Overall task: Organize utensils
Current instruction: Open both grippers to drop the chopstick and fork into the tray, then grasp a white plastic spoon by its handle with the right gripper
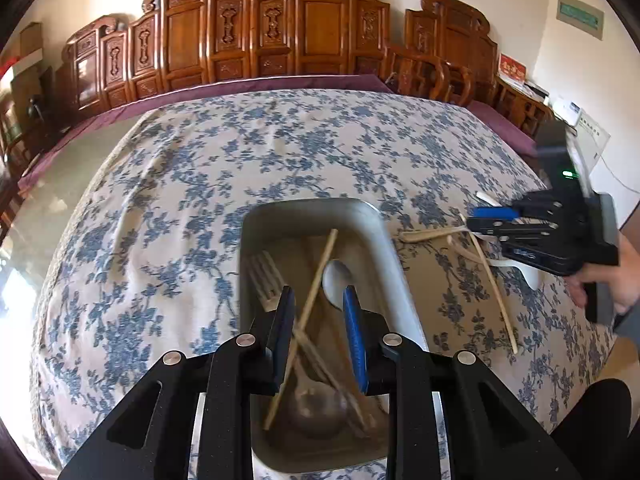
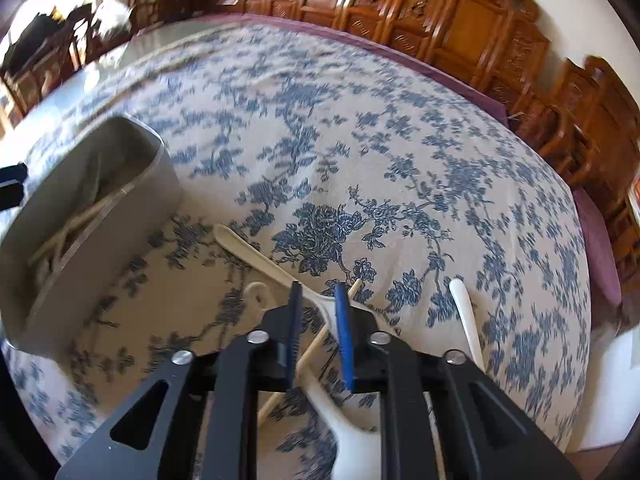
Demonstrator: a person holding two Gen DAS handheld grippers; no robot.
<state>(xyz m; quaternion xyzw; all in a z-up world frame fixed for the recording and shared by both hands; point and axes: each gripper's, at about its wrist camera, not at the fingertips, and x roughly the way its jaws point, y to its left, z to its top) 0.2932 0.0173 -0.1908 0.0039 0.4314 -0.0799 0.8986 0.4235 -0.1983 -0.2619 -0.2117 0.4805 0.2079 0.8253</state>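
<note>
Left gripper (image 1: 320,312): hangs over the near end of the bin, jaws spread apart with nothing between the pads.
Grey oblong plastic bin (image 1: 400,280): sits on the surface, long axis running away from the left camera.
Bin contents: a pale wooden chopstick (image 1: 316,300) lies diagonally across a white spoon (image 1: 334,276), beside a white slotted utensil (image 1: 264,276); a blurred grey ladle bowl (image 1: 316,408) lies at the near end.
Right gripper (image 2: 320,312): low over the loose utensils, jaws parted, gripping nothing.
Loose utensils: right of the bin, a cream wooden spoon (image 2: 256,256) crosses a wooden chopstick (image 2: 312,352) and a white plastic spoon (image 2: 344,424) under the right gripper; another white handle (image 2: 466,316) lies just to the right, apart from them.
Surface (image 2: 360,160): covered by a cream cloth with blue floral print.
Background: carved brown wooden chairs (image 1: 280,32) line the far wall.
</note>
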